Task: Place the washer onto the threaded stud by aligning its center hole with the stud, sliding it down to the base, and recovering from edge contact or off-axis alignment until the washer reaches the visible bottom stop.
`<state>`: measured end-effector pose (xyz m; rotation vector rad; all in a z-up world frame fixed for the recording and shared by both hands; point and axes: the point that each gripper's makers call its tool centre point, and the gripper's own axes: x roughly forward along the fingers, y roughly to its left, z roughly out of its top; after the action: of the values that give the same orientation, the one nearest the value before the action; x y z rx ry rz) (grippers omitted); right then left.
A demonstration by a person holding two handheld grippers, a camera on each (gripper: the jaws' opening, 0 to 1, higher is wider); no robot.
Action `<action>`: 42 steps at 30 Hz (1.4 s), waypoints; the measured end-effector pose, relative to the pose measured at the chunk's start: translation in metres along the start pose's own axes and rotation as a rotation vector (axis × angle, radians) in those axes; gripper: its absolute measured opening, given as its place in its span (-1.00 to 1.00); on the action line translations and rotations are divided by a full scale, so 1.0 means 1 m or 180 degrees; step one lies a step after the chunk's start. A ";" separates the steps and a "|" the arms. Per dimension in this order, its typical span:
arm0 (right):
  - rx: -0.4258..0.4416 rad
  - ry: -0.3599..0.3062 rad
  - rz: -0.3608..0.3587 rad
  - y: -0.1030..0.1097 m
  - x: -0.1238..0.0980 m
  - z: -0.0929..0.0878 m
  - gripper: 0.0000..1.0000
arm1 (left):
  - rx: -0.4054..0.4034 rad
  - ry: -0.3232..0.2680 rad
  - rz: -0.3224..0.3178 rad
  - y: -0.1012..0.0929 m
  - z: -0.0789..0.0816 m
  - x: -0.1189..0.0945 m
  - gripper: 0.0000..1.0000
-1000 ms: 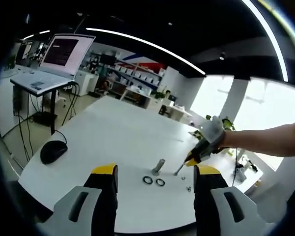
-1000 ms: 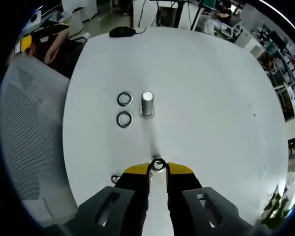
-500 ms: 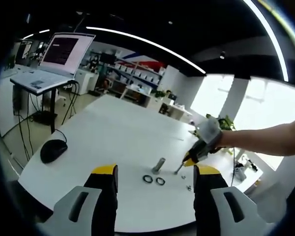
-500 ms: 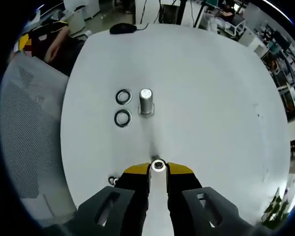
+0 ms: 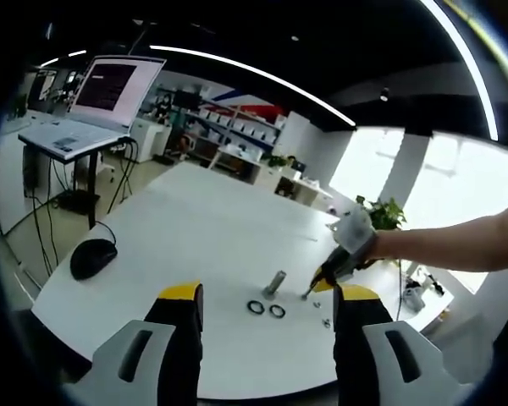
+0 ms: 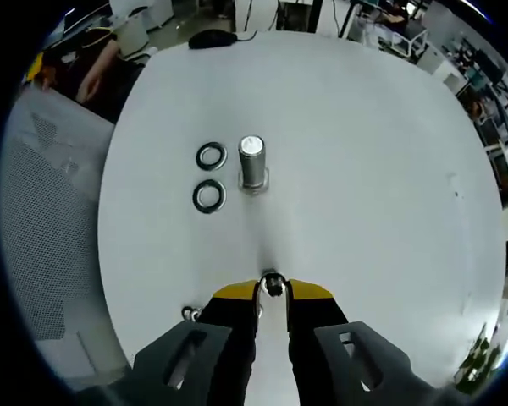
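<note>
Landmark: upright silver metal threaded stud (image 6: 251, 161) standing on the round white counter (image 6: 364, 186), bare on its shaft, seen also in the left gripper view (image 5: 274, 283).
Right gripper (image 6: 273, 292): yellow-tipped jaws drawn narrow, pinching a small silver metal washer (image 6: 273, 283) between the tips; held above the counter, well short of the stud and roughly in line with it in the right gripper view.
Washer in the jaws: clear of the stud, not yet over its top.
Right gripper from the left gripper view (image 5: 328, 275): carried by a white-gloved hand (image 5: 353, 237) coming in from the right, tip just right of the stud.
Left gripper (image 5: 266, 298): jaws spread wide, holding nothing, hanging near the counter edge with the stud between and beyond the two tips.
Loose rings: two dark ring-shaped washers (image 6: 210, 156) (image 6: 208, 195) lying flat on the counter just left of the stud in the right gripper view, side by side and apart from each other; same pair in front of the stud in the left gripper view (image 5: 266, 309).
Small silver part (image 6: 187, 314): on the counter far from the stud, by the right gripper's left jaw; too small to identify.
Black computer mouse (image 5: 91, 258): at the counter edge, well apart from the stud.
Open laptop (image 5: 93, 106): on a stand beyond the counter, far from the stud.
</note>
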<state>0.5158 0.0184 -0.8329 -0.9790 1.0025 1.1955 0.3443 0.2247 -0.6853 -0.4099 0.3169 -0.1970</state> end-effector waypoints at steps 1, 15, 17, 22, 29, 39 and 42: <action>0.0007 0.0007 0.0013 0.000 0.002 0.000 -0.73 | 0.0004 0.0000 -0.0001 0.000 0.000 0.000 0.21; 0.0064 0.0025 0.0096 0.005 0.022 -0.006 -0.73 | 0.0019 0.0037 -0.0004 0.000 -0.002 0.000 0.20; 0.0075 0.0033 0.0102 0.006 0.023 -0.007 -0.73 | 0.0013 0.0041 0.0000 0.001 -0.003 0.000 0.20; 0.0101 0.0039 0.0117 0.007 0.025 -0.008 -0.72 | 0.0013 0.0038 -0.0001 0.001 -0.002 0.000 0.19; 0.0275 -0.0055 0.0052 0.005 0.020 -0.010 -0.60 | 0.0017 0.0035 -0.0003 0.001 -0.002 0.000 0.19; 0.0566 -0.0347 -0.0131 0.019 -0.015 -0.019 -0.54 | 0.0033 0.0015 -0.0042 -0.001 -0.001 0.000 0.19; 0.0641 -0.0409 -0.0188 0.026 -0.026 -0.023 -0.53 | 0.0027 -0.0002 -0.0062 -0.003 0.000 -0.001 0.19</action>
<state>0.4858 -0.0075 -0.8155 -0.7591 0.9647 1.0720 0.3434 0.2224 -0.6841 -0.4047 0.3115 -0.2171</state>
